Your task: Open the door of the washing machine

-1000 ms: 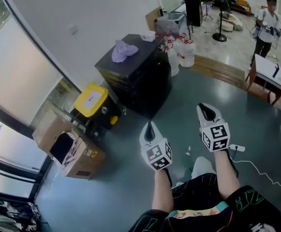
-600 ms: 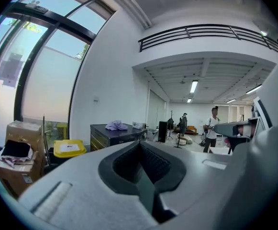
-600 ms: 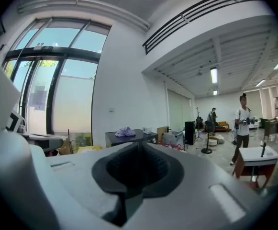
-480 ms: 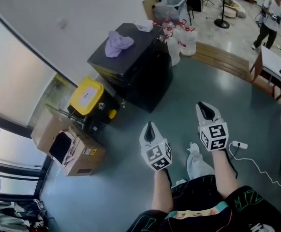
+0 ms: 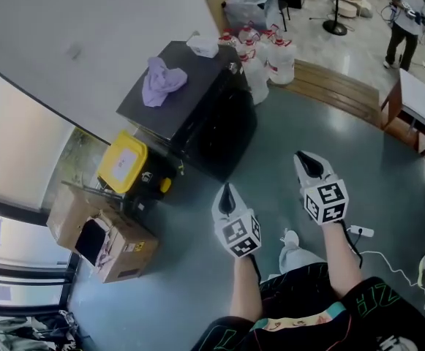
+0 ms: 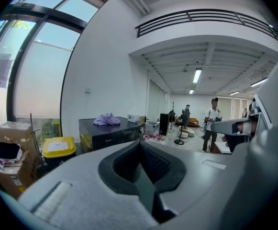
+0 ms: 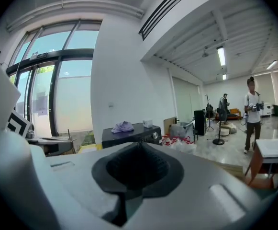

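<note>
approach only: door not yet touched

nearest, both grippers are held out in front of the person. the left gripper [image 5: 227, 193] is clenched on nothing, and the right gripper [image 5: 309, 164] is likewise closed and empty. well ahead stands the black washing machine [image 5: 190, 112], a purple cloth [image 5: 159, 79] on top. its front door [image 5: 223, 134] looks shut. reaching, gripping and pulling all remain.

left tool [image 5: 227, 191] — jaws together, empty | right tool [image 5: 305, 159] — jaws together, empty | both side by side
</note>
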Available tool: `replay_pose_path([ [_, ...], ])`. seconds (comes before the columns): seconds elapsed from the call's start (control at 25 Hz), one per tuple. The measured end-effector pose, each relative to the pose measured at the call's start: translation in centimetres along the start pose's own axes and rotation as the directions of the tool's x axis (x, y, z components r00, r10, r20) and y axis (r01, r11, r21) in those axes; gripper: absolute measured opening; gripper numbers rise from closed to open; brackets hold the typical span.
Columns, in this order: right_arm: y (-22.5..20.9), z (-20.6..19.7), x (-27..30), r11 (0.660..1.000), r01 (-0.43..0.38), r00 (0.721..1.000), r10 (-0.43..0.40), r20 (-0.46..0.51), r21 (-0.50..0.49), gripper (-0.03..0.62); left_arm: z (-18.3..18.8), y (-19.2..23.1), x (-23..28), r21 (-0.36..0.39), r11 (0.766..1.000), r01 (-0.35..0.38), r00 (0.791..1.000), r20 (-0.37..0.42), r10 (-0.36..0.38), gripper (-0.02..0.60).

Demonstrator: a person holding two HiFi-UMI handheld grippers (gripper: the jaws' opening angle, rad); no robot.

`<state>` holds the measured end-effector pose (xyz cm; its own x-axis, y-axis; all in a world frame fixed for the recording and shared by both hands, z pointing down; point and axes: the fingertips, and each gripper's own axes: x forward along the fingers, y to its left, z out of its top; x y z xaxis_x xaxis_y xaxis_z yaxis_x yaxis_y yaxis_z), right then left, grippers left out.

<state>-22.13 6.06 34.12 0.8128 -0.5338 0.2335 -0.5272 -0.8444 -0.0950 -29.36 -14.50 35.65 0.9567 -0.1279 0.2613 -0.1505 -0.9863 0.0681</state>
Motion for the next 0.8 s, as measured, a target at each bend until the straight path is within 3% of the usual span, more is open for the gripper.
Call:
replay_pose_path([
  [0.2, -5.6, 3.1, 3.3, 1.0, 0.016, 0.999, -0.016, 0.036, 0.012, 0.018, 3.2, -4.0, 5.1, 0.021, 0.999, 0.029, 0.998, 0.056, -0.03, 0.011],
  [0.44, -8.9, 6.4, 5.6, 1.0, 0.009, 0.995, -0.01, 0.095, 0.015, 0.018, 6.9, -4.6, 9.0, 0.038, 0.999, 0.012, 0.994, 0.106, -0.016, 0.011],
  [0.8, -11.3, 5.5, 13.0, 1.0, -0.003, 0.999, 0.002, 0.052, 0.022, 0.018, 6.2, -2.6, 16.4, 0.037, 0.999, -0.015, 0.998, 0.068, 0.013, 0.011],
])
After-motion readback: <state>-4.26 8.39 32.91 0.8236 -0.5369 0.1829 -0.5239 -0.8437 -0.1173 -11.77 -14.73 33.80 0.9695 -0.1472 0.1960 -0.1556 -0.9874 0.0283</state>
